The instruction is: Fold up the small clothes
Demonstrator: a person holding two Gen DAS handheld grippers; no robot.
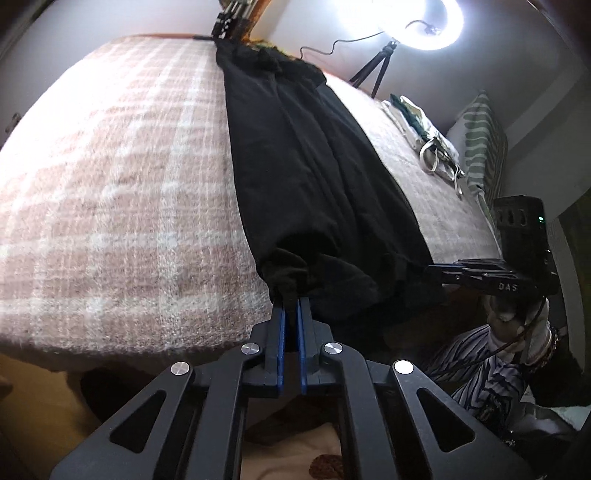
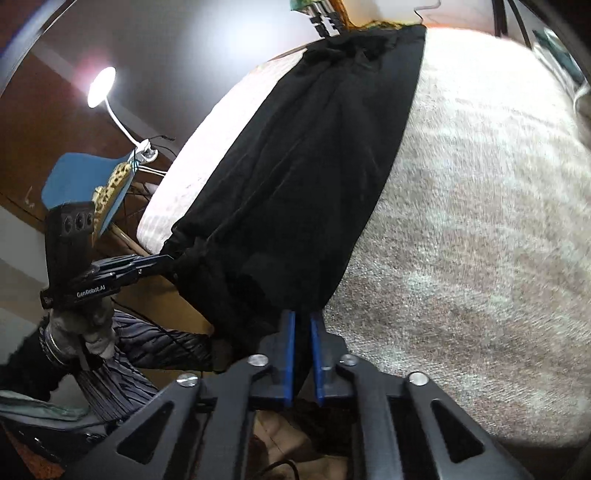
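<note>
A black garment (image 1: 314, 166) lies stretched lengthwise across the bed, from the near edge to the far edge. My left gripper (image 1: 291, 295) is shut on its near left corner at the bed's edge. My right gripper (image 2: 303, 314) is shut on the near right corner of the same garment (image 2: 306, 158). Each gripper shows in the other's view: the right one (image 1: 436, 267) at the right, the left one (image 2: 166, 258) at the left. Both hold the near hem a little off the bed's edge.
The bed carries a pink and white checked blanket (image 1: 110, 184). A pile of light clothes (image 1: 424, 129) and a striped pillow (image 1: 480, 140) lie at its right side. A ring light on a tripod (image 1: 436, 22) stands behind; a clamp lamp (image 2: 101, 86) is at the left.
</note>
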